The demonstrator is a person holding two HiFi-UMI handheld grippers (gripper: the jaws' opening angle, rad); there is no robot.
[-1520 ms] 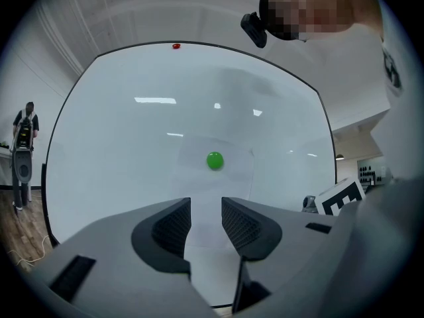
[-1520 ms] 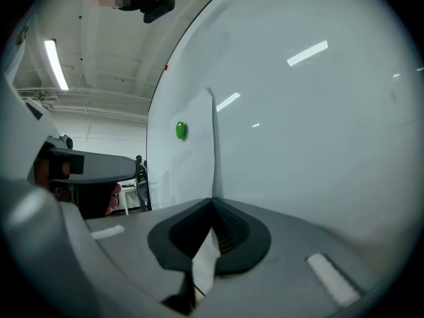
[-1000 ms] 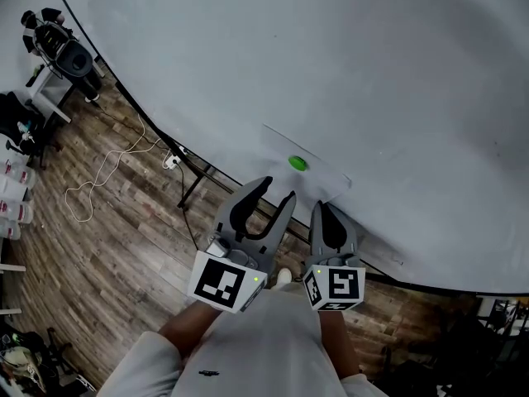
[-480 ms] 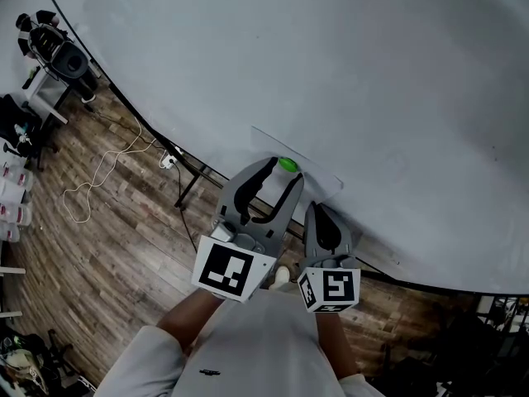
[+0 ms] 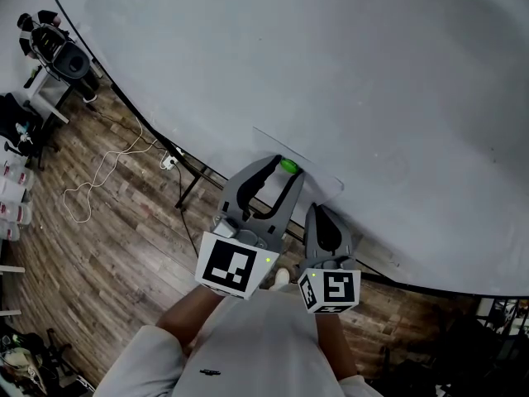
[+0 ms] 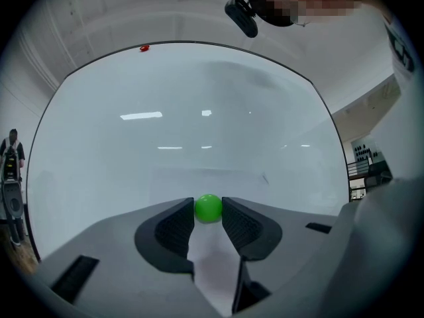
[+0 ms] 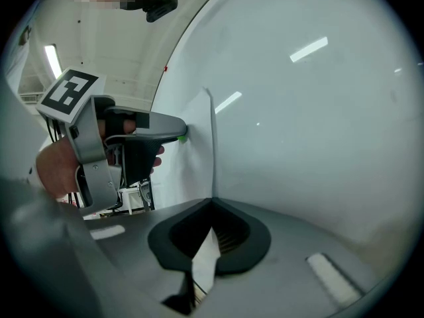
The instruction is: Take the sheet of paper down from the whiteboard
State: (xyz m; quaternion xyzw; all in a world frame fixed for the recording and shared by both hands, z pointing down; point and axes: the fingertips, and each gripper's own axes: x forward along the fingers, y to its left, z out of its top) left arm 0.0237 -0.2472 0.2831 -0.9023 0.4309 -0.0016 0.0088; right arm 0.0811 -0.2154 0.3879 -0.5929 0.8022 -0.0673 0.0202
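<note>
A white sheet of paper (image 5: 321, 180) hangs on the whiteboard (image 5: 347, 73), pinned by a round green magnet (image 5: 288, 166). My left gripper (image 5: 283, 170) points at the board with the magnet (image 6: 208, 207) between its fingertips. Its jaws are closing, and both pads touch the ball. My right gripper (image 5: 319, 215) is shut on the sheet's lower right edge. In the right gripper view the paper (image 7: 199, 151) runs from the board into the closed jaws (image 7: 211, 208), and its edge stands off the board. The left gripper (image 7: 179, 132) shows there too, at the magnet.
The whiteboard's stand legs (image 5: 192, 190) and a white cable (image 5: 103, 172) lie on the wooden floor at the left. Equipment (image 5: 58, 48) stands at the far left. A small red magnet (image 6: 144, 48) sits near the board's top edge.
My left gripper has moved forward to the board, and its jaws now sit around the green magnet. The right gripper has kept its grip and place.
</note>
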